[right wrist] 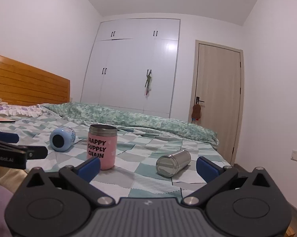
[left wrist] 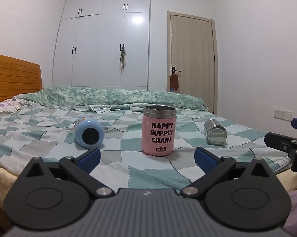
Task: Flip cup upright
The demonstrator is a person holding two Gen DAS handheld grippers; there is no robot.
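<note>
Three cups are on the checked bedspread (left wrist: 152, 175). A pink cup (left wrist: 159, 133) marked "HAPPY SUPPLY CHAIN" stands upright in the middle; it also shows in the right wrist view (right wrist: 102, 147). A light blue cup (left wrist: 89, 133) lies on its side to the left, base toward me, also in the right wrist view (right wrist: 62, 139). A steel cup (left wrist: 215, 132) lies on its side to the right, close ahead in the right wrist view (right wrist: 173, 163). My left gripper (left wrist: 147, 159) is open and empty, short of the pink cup. My right gripper (right wrist: 148, 166) is open and empty, short of the steel cup.
A green quilt (left wrist: 113, 96) lies folded across the far side of the bed. A wooden headboard (left wrist: 12, 77) is at the left. A white wardrobe (left wrist: 107, 43) and a door (left wrist: 192, 59) stand behind. The bed's near edge is just below the grippers.
</note>
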